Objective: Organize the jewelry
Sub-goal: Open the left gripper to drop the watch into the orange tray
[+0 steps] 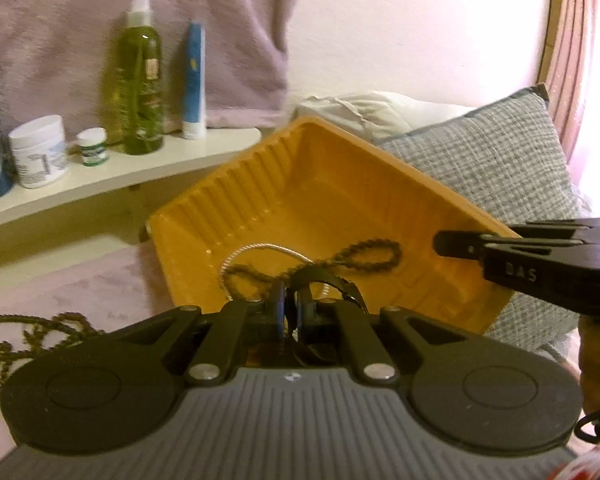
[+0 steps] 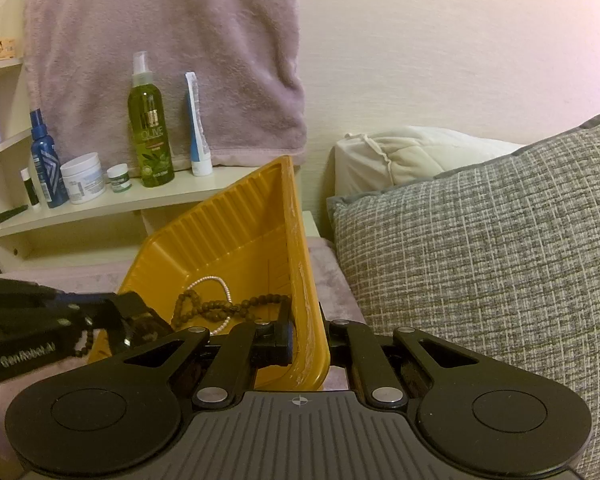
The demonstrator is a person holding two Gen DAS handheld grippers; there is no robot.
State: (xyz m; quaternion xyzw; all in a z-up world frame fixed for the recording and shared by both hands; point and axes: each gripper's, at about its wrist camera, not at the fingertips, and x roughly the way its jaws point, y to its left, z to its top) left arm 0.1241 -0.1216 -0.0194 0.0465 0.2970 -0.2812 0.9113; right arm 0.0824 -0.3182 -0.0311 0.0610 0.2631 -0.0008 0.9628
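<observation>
- The left gripper (image 1: 290,312) is sitting nearest in its own view, its jaws pinched together on a black strap-like band (image 1: 332,284) that is arching just past the fingertips; what kind of jewelry it is, I cannot tell.
- Judging from the pose, that piece is being carried over the near rim of the shallow orange plastic tray (image 1: 228,192) so it can be dropped in with the rest.
- The right gripper (image 2: 308,344) is clamping its jaws onto the tray's right-hand wall, one finger inside and one outside; this is probably keeping the tray propped and steady on the soft bedding.
- Inside the tray, on its floor near the near edge, a dark brown beaded string (image 1: 364,256) is lying in looped twists, crossing a thin pale pearl-like bracelet (image 1: 260,250).
- Outside the tray, by the left edge of the mauve bedspread (image 1: 100,284), a long dark beaded necklace (image 1: 28,340) is lying loose, seemingly waiting its turn.
- Just beyond the tray's right side, a grey woven cushion (image 2: 480,248) is leaning beside it.
- Farthest back, a cream shelf (image 2: 112,204) is carrying a green spray bottle (image 2: 150,136), a blue tube and white jars, under a hanging mauve towel (image 2: 164,40).
</observation>
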